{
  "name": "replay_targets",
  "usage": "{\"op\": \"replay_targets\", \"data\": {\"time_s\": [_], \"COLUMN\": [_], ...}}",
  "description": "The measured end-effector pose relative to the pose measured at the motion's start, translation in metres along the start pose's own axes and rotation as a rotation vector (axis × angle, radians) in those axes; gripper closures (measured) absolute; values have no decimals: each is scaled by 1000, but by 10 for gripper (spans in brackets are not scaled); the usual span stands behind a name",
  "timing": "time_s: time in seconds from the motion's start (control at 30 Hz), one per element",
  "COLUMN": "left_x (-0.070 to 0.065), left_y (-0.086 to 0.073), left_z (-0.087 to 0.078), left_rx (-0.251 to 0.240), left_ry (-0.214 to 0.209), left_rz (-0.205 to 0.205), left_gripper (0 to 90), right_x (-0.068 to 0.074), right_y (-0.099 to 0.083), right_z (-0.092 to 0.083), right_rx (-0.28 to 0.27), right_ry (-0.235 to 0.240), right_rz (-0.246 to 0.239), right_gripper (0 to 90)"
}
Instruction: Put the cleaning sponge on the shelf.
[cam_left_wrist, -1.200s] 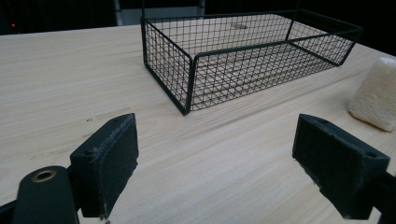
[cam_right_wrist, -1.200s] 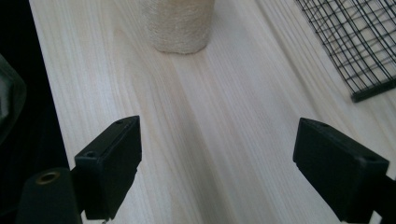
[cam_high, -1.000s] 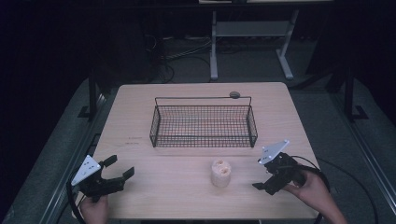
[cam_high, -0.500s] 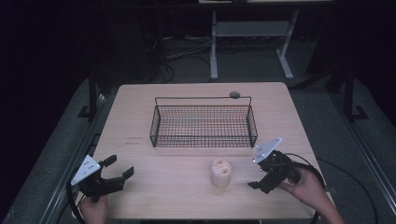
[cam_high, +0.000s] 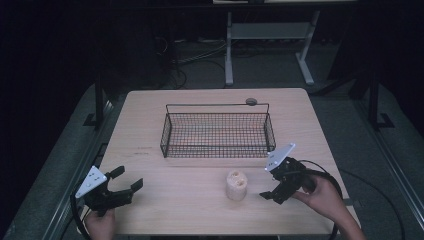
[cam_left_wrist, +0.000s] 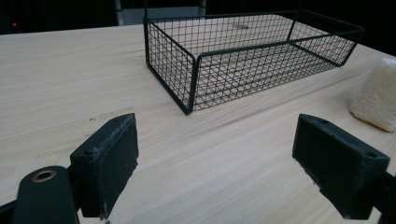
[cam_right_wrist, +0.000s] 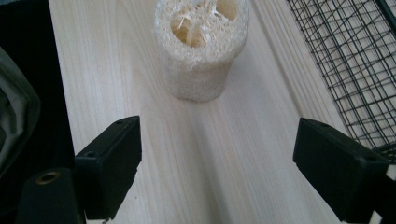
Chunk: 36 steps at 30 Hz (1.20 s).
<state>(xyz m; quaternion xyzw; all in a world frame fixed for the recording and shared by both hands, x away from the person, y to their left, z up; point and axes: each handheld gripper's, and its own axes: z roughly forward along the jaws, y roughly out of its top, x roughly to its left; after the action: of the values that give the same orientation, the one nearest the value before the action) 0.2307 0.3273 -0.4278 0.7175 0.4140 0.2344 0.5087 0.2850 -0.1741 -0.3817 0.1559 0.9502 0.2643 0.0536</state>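
A pale loofah piece (cam_high: 236, 185) stands upright on the wooden table (cam_high: 300, 115), in front of a black wire basket (cam_high: 218, 131). My right gripper (cam_high: 271, 183) is open just to the right of the loofah, jaws pointing at it, a small gap between. In the right gripper view the loofah (cam_right_wrist: 201, 46) stands ahead between the wide jaws, the basket (cam_right_wrist: 355, 60) at the right. My left gripper (cam_high: 126, 183) is open near the table's front left corner. The left gripper view has the basket (cam_left_wrist: 243, 60) ahead and the loofah (cam_left_wrist: 376, 95) at the far right.
A small dark round disc (cam_high: 251, 101) lies on the table behind the basket. The basket is empty. A white metal frame (cam_high: 270, 37) stands on the floor beyond the table. Bare tabletop lies between the two grippers.
My right gripper has moved left and a little forward toward the loofah. The left gripper and the loofah have stayed in place.
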Motion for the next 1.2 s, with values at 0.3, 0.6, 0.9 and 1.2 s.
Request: {"op": "replay_targets", "data": {"time_s": [0.3, 0.6, 0.9, 1.2], "left_x": [1, 2, 3, 3], "left_y": [0, 0, 0, 0], "left_z": [-1, -1, -3, -2], "left_rx": [-1, -3, -6, -6], "left_ry": [-1, -1, 2, 1], "left_rz": [-2, -4, -7, -6], "left_gripper": [138, 138, 138, 138], "right_x": [2, 3, 1, -1], "right_y": [20, 37, 48, 56], "right_z": [14, 23, 27, 32], "right_rx": [26, 37, 46, 59], "right_ry": [30, 52, 65, 81], "right_rz": [-36, -61, -75, -84], "right_gripper": [148, 148, 148, 148]}}
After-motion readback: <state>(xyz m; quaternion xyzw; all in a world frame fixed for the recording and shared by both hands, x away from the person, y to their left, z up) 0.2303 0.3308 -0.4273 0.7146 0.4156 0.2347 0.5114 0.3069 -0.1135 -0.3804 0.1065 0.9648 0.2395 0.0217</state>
